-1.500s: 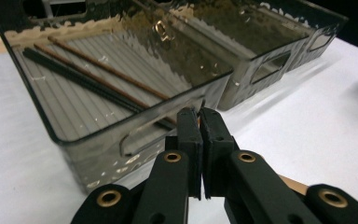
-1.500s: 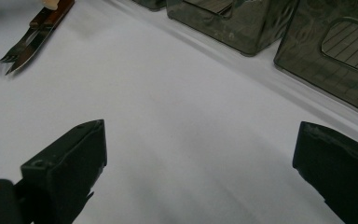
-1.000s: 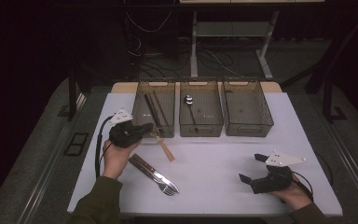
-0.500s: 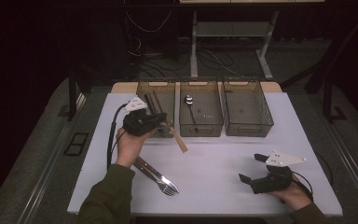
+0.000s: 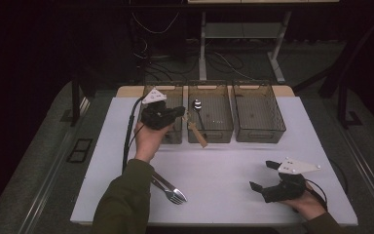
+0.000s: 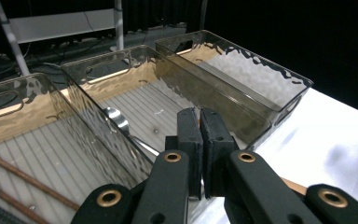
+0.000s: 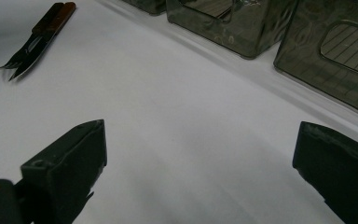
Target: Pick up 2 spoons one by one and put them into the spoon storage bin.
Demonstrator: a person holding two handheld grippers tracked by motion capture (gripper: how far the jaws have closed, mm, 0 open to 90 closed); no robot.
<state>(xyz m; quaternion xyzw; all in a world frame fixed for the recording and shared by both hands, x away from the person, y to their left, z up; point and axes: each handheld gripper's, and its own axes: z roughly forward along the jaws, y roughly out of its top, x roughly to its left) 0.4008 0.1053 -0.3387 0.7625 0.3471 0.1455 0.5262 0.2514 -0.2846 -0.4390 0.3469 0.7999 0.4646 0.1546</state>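
Observation:
My left gripper [image 5: 181,113] hovers over the near edge between the left bin [image 5: 161,90] and the middle bin [image 5: 215,132]. Its jaws are shut on a wooden-handled utensil [image 5: 197,134], whose handle hangs down toward the table. In the left gripper view the left gripper [image 6: 200,117] has its pads pressed together, and a strip of the brown handle [image 6: 294,186] shows below them. A spoon [image 5: 197,105] lies in the middle bin. My right gripper [image 5: 263,175] rests at the near right of the table, open, with nothing between its fingers [image 7: 72,154].
The right bin [image 5: 272,127] stands beside the other two. Thin brown sticks [image 6: 23,173] lie in the left bin. A fork and another wooden-handled utensil [image 5: 171,192] lie together near the front left. The white mat [image 5: 224,165] covers the table.
My left gripper has risen and moved away from me, from the mat to over the bins, carrying the wooden-handled utensil. The right gripper has stayed put.

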